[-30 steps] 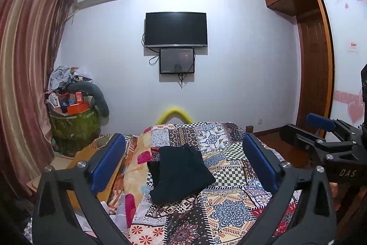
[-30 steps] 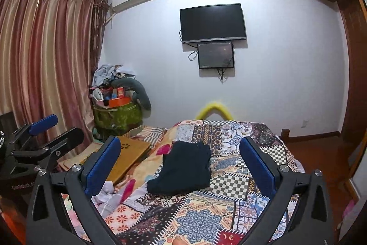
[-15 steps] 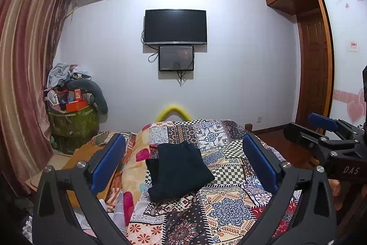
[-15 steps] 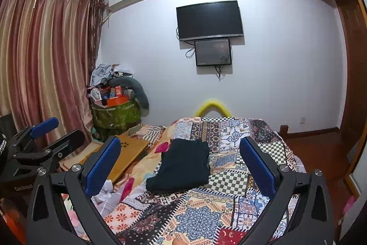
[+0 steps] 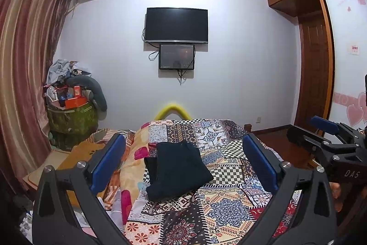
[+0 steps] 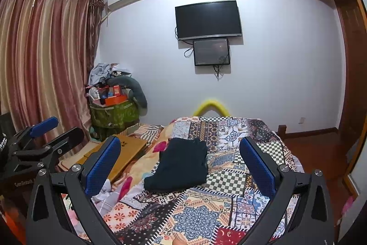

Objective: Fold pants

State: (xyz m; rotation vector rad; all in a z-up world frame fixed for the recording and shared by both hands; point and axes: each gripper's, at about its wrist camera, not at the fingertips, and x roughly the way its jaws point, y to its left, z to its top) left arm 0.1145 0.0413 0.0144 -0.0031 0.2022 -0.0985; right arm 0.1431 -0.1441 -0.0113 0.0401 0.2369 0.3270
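Lying folded pants (image 5: pixel 177 170) beyond both open jaws

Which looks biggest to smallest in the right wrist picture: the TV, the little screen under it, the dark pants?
1. Dark pants, though nearer the camera
2. TV
3. Little screen

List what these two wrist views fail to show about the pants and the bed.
- Pants: dark cloth hides the fold layers and underside in both views.
- Bed near end: cut off by the bottom edge and blocked by the open left tool and the open right tool.
- Bed's left side: covered by loose bedding.
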